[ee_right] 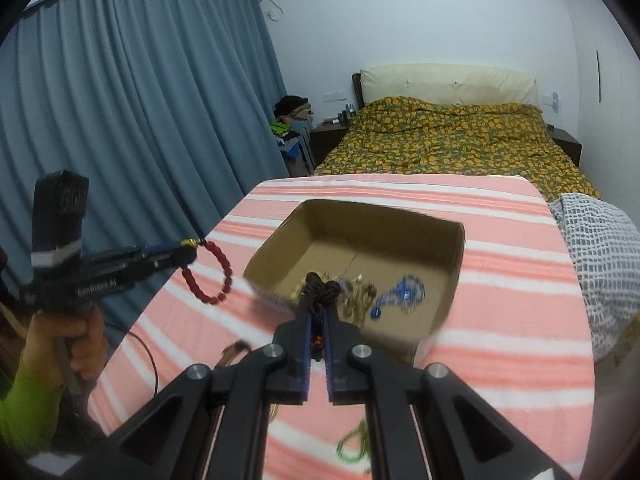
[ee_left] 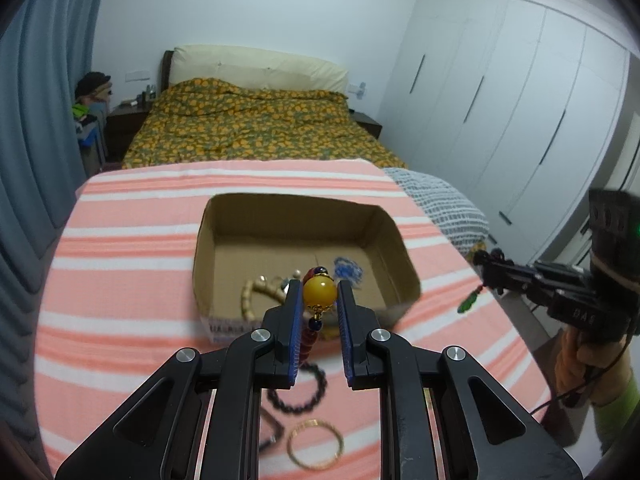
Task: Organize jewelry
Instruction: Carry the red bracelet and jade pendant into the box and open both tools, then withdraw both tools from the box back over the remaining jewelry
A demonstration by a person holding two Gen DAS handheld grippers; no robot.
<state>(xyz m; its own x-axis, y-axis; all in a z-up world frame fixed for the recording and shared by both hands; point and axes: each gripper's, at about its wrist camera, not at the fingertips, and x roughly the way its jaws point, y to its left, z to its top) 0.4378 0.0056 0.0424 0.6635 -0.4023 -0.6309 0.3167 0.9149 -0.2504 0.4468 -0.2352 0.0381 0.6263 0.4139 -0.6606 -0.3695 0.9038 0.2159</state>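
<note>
A red bead bracelet [ee_left: 313, 336] with a large amber bead hangs pinched in the left gripper [ee_left: 319, 300], near the cardboard box [ee_left: 400, 248]. The right gripper [ee_right: 319, 316], pressed together, pinches a dark cord necklace [ee_right: 322, 290]. Next, likely: carry both over the box and release.

Left wrist view: rides behind its own jaws, angled down over the striped bench [ee_left: 120, 280], close to the cardboard box [ee_left: 400, 252] at frame centre.
Right wrist view: same downward tilt, from further right.
Shared: bench, box, bed [ee_left: 248, 128] beyond; each shows the other gripper at its frame edge.
</note>
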